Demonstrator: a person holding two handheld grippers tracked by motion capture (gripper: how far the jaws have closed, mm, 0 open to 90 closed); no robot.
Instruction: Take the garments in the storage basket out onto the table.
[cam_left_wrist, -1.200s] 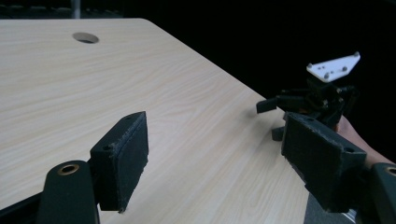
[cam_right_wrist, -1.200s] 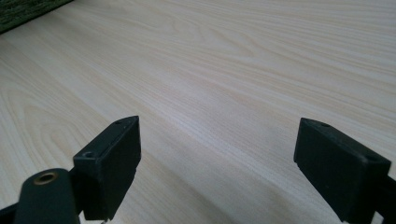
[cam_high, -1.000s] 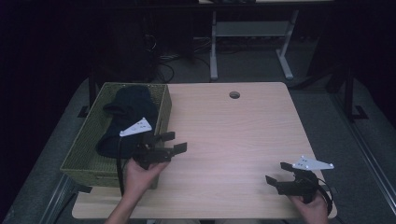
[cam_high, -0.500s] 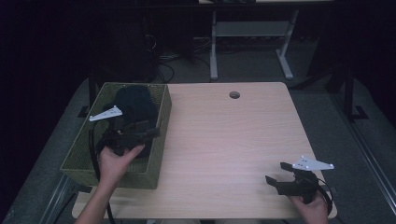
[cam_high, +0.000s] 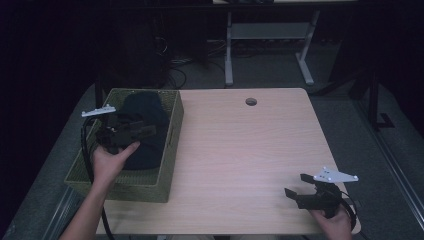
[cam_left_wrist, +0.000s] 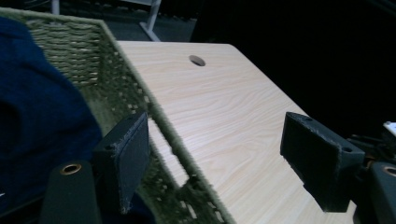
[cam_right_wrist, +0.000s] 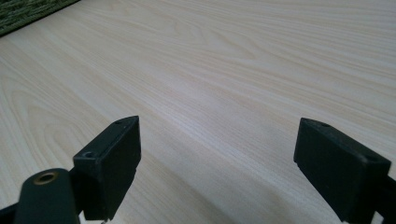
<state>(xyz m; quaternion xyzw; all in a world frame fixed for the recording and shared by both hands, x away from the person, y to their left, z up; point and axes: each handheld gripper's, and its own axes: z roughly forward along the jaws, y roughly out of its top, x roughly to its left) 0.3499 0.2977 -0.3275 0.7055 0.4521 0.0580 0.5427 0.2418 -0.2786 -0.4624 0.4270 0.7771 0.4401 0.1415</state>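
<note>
Lying at the frame's left inside the olive woven basket (cam_high: 172, 131), the dark navy knitted garment (cam_high: 145, 125) sat beneath the left gripper (cam_high: 131, 131), jaws spread. A careless closing might snag the basket's wall. The right gripper (cam_high: 300, 190), lower right, gaped idle.

Basket (cam_high: 170, 145) on table's (cam_high: 250, 150) left edge, cloth (cam_high: 145, 112) in it. Left gripper (cam_high: 142, 131) over cloth inside basket. Right gripper (cam_high: 296, 187) at table's near right corner, well apart. Hole (cam_high: 251, 102) at far edge.
</note>
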